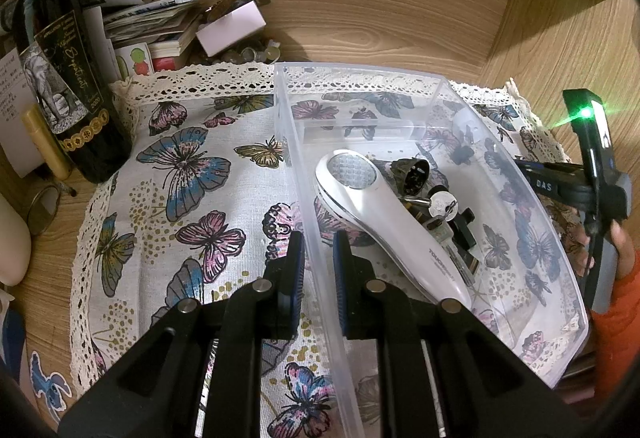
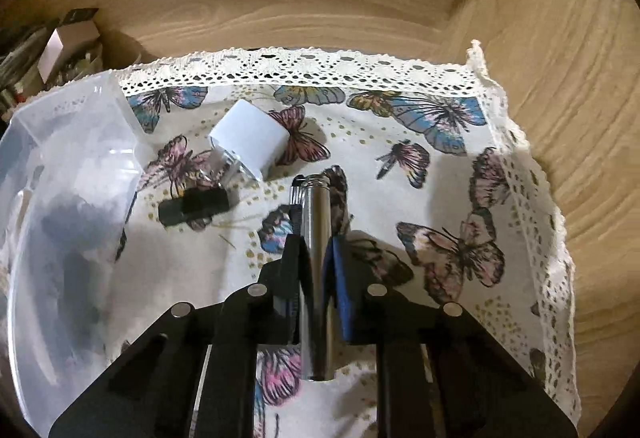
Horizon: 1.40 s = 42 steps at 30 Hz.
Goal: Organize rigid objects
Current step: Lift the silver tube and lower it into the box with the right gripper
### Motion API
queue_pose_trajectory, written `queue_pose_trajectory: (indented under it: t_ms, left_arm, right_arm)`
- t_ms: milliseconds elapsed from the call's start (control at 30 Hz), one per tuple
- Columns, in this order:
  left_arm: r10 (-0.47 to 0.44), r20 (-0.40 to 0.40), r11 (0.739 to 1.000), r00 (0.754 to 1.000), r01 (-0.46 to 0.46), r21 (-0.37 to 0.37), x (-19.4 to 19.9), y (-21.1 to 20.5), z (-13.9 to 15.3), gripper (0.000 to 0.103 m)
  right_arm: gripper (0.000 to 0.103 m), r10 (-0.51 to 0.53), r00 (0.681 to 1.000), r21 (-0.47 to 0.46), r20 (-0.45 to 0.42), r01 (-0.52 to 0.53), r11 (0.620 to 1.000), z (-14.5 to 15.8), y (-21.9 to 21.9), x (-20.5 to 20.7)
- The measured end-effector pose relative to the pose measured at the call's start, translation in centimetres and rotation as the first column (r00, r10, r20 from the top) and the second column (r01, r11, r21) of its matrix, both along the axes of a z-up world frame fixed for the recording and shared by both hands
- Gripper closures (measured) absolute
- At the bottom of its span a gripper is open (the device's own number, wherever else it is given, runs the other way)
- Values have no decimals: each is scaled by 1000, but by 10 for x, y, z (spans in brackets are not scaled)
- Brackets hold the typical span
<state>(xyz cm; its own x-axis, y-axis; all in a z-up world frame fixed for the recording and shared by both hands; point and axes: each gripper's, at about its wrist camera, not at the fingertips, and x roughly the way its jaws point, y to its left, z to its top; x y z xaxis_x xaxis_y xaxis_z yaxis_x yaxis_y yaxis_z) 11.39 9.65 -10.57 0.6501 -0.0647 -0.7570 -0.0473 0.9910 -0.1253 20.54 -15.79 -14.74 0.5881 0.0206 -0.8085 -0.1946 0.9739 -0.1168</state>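
My left gripper [image 1: 318, 250] is shut on the near left wall of a clear plastic bin [image 1: 289, 118], one pad on each side of it. Inside the bin lie a white handheld device [image 1: 384, 226] and a bunch of keys [image 1: 440, 206] with dark small parts. My right gripper [image 2: 316, 242] is shut on a shiny metal cylinder [image 2: 316, 206], which runs along the fingers just above the butterfly cloth [image 2: 440, 206]. Left of it lie a clear bottle with a white cap [image 2: 248, 142] and a small black block [image 2: 192, 208], next to the bin [image 2: 60, 158].
A dark wine bottle [image 1: 68, 78] stands at the cloth's far left corner, with a heap of papers and boxes [image 1: 160, 22] behind it. Wooden walls close in the back and right. The other tool's housing with a green light [image 1: 592, 142] sits by the bin's right side, with a hand in an orange sleeve [image 1: 620, 302].
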Motion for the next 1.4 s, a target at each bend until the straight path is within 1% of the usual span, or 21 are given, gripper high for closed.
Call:
queue_pose_trajectory:
  t_ms: [67,167,333,433,467,500,567,700,833,1033,1133,1400]
  left_arm:
    - [0,0,1000,1000,0,1,0,0,0,89]
    - [0,0,1000,1000,0,1,0,0,0,89]
    - [0,1,1000,1000,0,5,0,-1,0,89]
    - [0,1,1000,1000,0,6,0,-1,0,89]
    - [0,2,1000,1000,0,6,0,-1,0,89]
    - [0,2,1000,1000,0,6,0,-1,0,89]
    - [0,2,1000,1000,0,7,0,-1,0,89]
    - [0,1,1000,1000,0,8,-1,-1,0,89]
    - [0,2,1000,1000,0,8,-1,-1,0,89]
    - [-1,1,1000,1000,1,7,-1,-1,0,89]
    - [-1,2,1000,1000,1,6,-1,-1,0,89]
    - [-1,2,1000,1000,1,2,-1,-1,0,89]
  right_arm:
    - [89,1,1000,-1,16,-1,1000,3,-1,-11]
    - [89,2,999,38,36,-3,999,13,-9,-32]
    - [89,9,993,91,115,-19,996,48,-11,-64]
    - [89,20,986,100,163,-37,994,75,-5,-70]
    - [89,27,982,106,185,-48,993,83,-5,-78]
    - [89,28,980,108,199,-51,993,90,3,-73]
    - [89,38,971,111,234,-66,992,103,10,-77]
    - [89,75,954,120,291,-114,986,117,24,-78]
    - [89,138,932,122,336,-188,975,122,46,-80]
    - [89,228,908,112,352,-283,952,120,74,-85]
    - [89,272,901,100,337,-322,941,113,87,-85]
    - [89,371,898,64,238,-395,916,82,120,-73]
